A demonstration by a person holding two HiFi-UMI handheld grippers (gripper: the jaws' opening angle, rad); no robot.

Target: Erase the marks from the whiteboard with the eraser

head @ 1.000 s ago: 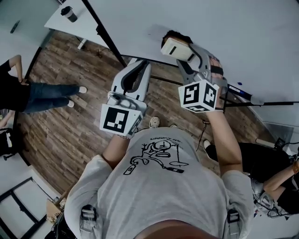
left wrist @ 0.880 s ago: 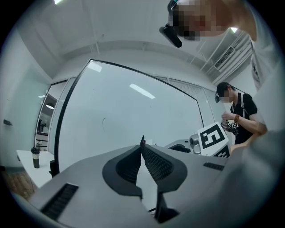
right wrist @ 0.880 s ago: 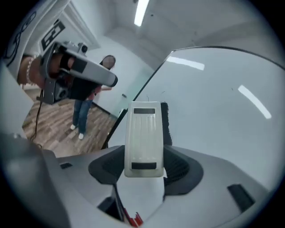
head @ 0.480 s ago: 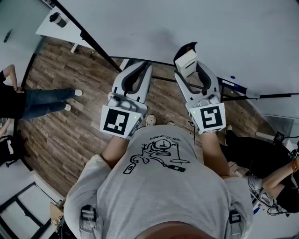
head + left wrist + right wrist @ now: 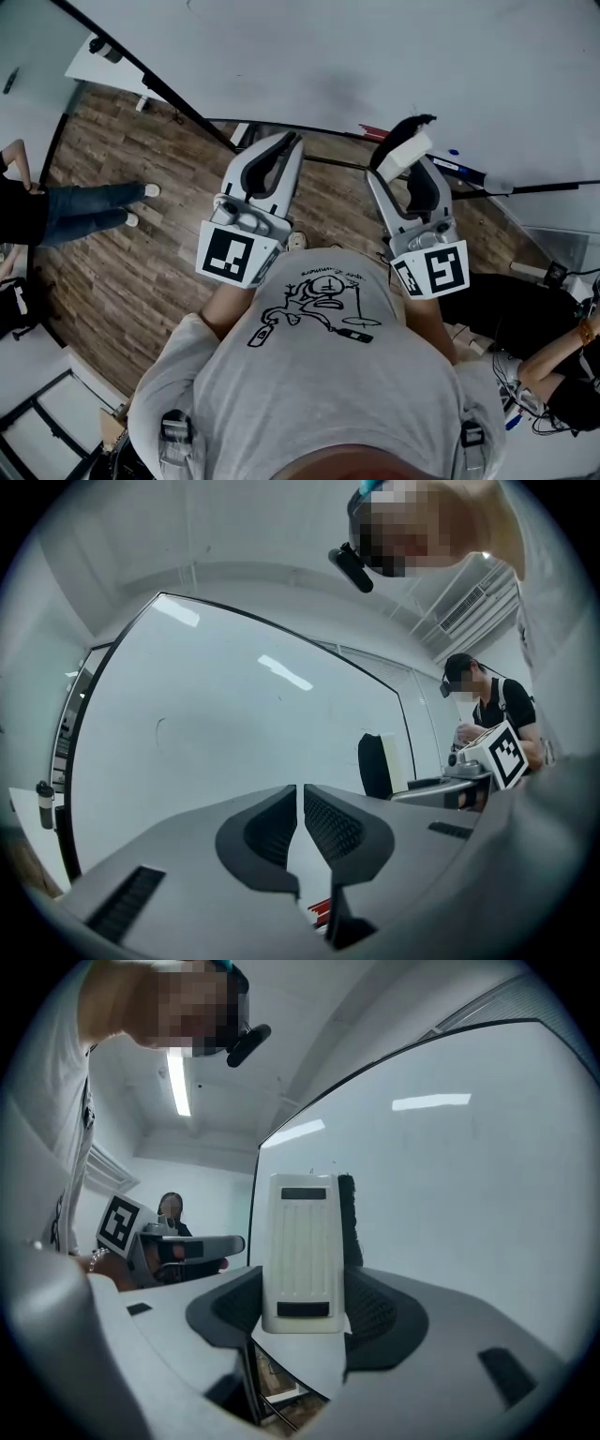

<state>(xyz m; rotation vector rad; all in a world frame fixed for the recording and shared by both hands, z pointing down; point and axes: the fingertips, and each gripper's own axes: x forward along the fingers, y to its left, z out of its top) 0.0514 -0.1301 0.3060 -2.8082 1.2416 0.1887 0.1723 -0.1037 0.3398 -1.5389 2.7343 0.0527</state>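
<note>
The whiteboard [image 5: 375, 56] fills the top of the head view and looks almost clean; one faint curved mark [image 5: 159, 727] shows in the left gripper view. My right gripper [image 5: 405, 161] is shut on the eraser [image 5: 403, 150], a white block with black felt, held near the board's lower edge. In the right gripper view the eraser [image 5: 300, 1251] stands upright between the jaws of the right gripper [image 5: 302, 1283], its felt turned toward the whiteboard [image 5: 450, 1176]. My left gripper [image 5: 289, 141] is shut and holds nothing, its jaws almost touching. From the left gripper [image 5: 300, 794] the eraser [image 5: 380, 764] shows at the right.
A blue marker [image 5: 467, 172] lies on the board's ledge, with a red item [image 5: 373, 131] further left. The board's black stand legs cross the wood floor [image 5: 122, 272]. A person in jeans [image 5: 84, 202] is at the left, another person [image 5: 553, 366] at lower right. A cup [image 5: 103, 47] stands on a table.
My right gripper has carried the eraser down and to the right, off the board's middle toward its lower edge. The left gripper has hardly moved.
</note>
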